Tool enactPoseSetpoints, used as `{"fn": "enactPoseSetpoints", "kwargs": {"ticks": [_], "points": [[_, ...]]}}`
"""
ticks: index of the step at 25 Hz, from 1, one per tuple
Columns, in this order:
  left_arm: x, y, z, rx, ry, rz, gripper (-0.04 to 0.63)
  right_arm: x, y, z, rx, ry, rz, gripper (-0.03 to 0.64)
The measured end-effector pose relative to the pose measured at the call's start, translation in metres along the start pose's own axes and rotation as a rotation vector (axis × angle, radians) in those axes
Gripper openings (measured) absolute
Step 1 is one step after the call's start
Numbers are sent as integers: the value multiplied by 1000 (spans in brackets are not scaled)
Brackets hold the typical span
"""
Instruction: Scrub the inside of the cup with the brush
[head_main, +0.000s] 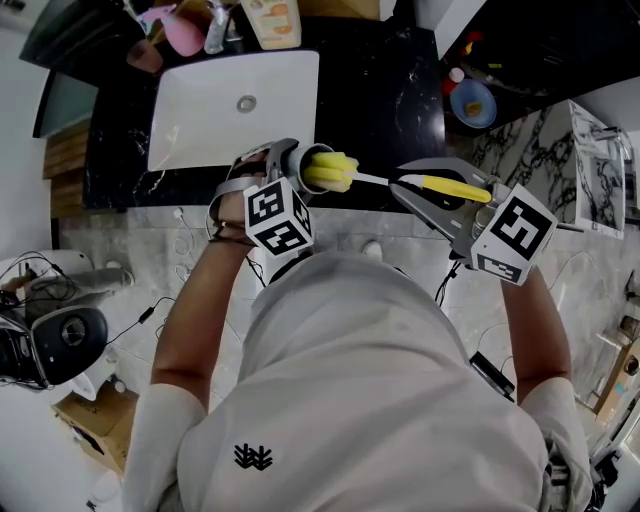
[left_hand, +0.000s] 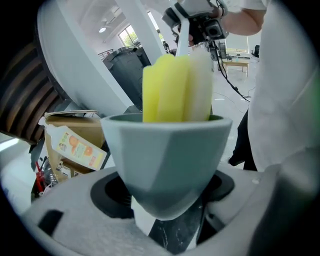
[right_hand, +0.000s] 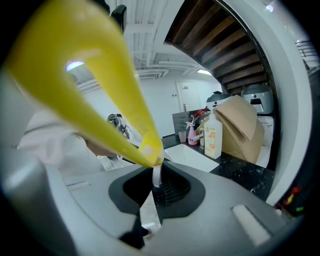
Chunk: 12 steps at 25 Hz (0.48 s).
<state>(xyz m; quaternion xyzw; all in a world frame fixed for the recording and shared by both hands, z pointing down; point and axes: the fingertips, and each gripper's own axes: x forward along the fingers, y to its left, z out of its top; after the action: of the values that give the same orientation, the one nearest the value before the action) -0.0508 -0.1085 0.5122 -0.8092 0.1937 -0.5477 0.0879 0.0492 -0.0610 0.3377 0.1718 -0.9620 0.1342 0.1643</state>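
a black marbled counter (head_main: 375, 90) holds a white sink (head_main: 200, 120), an orange-labelled bottle (head_main: 272, 22) and a pink container (head_main: 183, 32).

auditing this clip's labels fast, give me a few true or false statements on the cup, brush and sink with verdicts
1. The left hand-held gripper holds the grey cup. True.
2. The brush has a pink sponge head. False: the head is yellow.
3. The right hand-held gripper grips the brush by its yellow handle. True.
4. The cup stands in the white sink. False: it is held in the air in front of the black counter, apart from the sink.
5. The brush's sponge head sticks out of the cup's mouth. True.
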Motion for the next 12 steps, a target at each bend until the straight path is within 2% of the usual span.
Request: {"fn": "enactPoseSetpoints", "kwargs": {"ticks": [5,12], "points": [[-1,2,-8,-30,10,-6,364,-11,0,7,17,-25,-5,49],[1,-8,0,42,33,-24,364,9,2,10,0,-23,16,49]]}}
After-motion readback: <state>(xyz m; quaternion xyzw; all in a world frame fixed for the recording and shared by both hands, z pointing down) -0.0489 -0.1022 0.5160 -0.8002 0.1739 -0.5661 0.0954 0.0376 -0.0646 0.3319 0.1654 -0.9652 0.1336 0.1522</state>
